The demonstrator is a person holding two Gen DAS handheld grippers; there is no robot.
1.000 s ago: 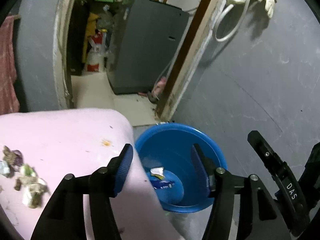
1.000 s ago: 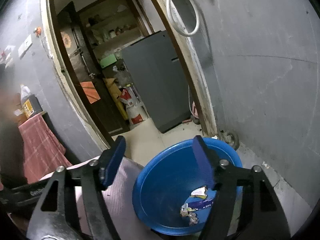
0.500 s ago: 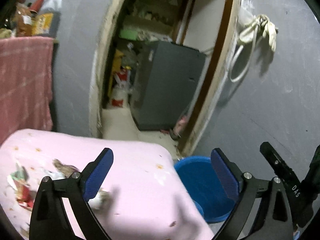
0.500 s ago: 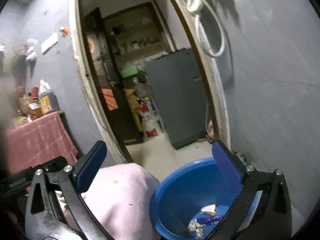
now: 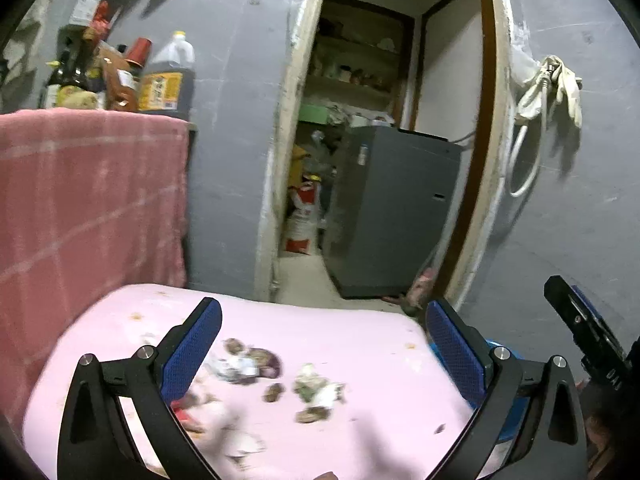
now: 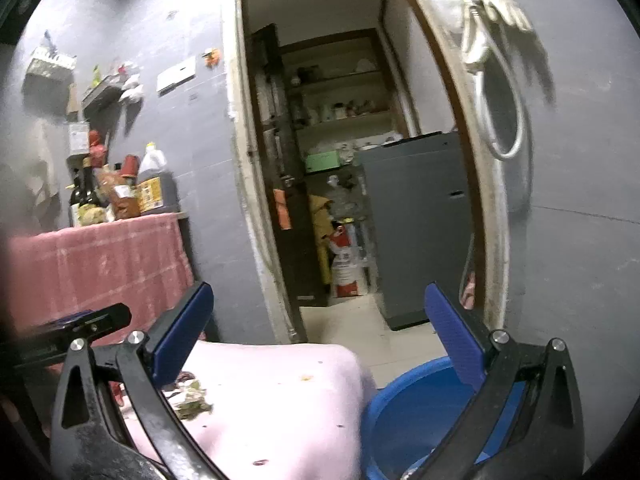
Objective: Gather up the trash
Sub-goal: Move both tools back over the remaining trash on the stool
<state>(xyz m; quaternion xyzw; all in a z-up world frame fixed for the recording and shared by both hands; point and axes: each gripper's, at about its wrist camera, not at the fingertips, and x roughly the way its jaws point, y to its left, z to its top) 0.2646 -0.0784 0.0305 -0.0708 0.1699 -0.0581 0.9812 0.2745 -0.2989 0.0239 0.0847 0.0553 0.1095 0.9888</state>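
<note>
Several scraps of trash (image 5: 316, 390) lie scattered on the pink tabletop (image 5: 360, 340), below and between the blue pads of my left gripper (image 5: 321, 306). Its jaws are opening, wide apart, with nothing between them. My right gripper (image 6: 318, 288) is open and empty, hovering above the table's right end and the blue basin (image 6: 412, 376). The basin stands on the floor against the table's right side; only a sliver of the basin (image 5: 502, 347) shows in the left wrist view. In the right wrist view, some trash (image 6: 192, 400) shows beside the left finger.
A stand draped in a red checked cloth (image 5: 88, 200) holds bottles (image 5: 168, 80) at the left. An open doorway (image 5: 360, 160) leads to a grey appliance (image 5: 392, 216). A hose and gloves (image 5: 548, 84) hang on the grey wall at the right.
Both grippers swung left and up from over the blue basin toward the pink table. Both jaws widened. The trash on the table came into the left wrist view.
</note>
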